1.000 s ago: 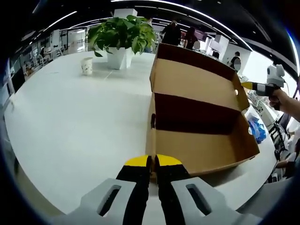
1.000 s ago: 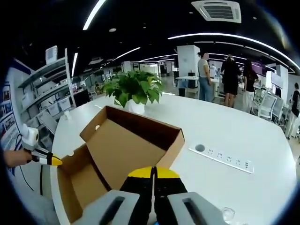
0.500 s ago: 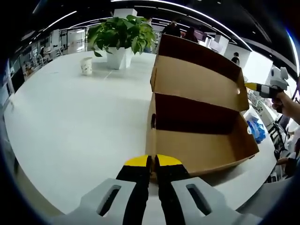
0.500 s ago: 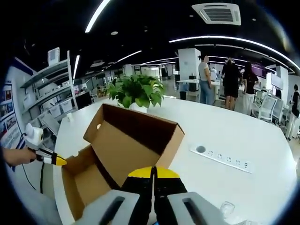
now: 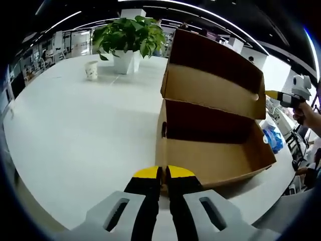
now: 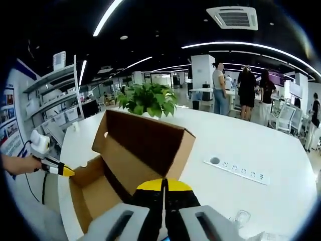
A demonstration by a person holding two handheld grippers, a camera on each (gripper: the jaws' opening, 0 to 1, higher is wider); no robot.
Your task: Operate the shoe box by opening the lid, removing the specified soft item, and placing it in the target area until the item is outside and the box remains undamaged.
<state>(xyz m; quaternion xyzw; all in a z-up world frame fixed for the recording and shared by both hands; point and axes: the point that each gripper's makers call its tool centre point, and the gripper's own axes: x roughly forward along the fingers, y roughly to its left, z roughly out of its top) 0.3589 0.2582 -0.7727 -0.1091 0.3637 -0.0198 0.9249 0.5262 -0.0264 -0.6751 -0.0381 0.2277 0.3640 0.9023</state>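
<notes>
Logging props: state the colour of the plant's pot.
White pot, best in the left gripper view.

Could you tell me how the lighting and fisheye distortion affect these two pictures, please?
Left gripper view: the shoe box interior falls in deep shadow and the white table bows with the lens. Right gripper view: ceiling light strips curve into arcs, and distant people look small but fairly sharp.

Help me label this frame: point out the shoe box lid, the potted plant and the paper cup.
shoe box lid (image 5: 213, 90), left gripper view, on its tan inner panel.
potted plant (image 5: 131, 35), left gripper view, on its green leaves.
paper cup (image 5: 91, 71), left gripper view, on its white side wall.
</notes>
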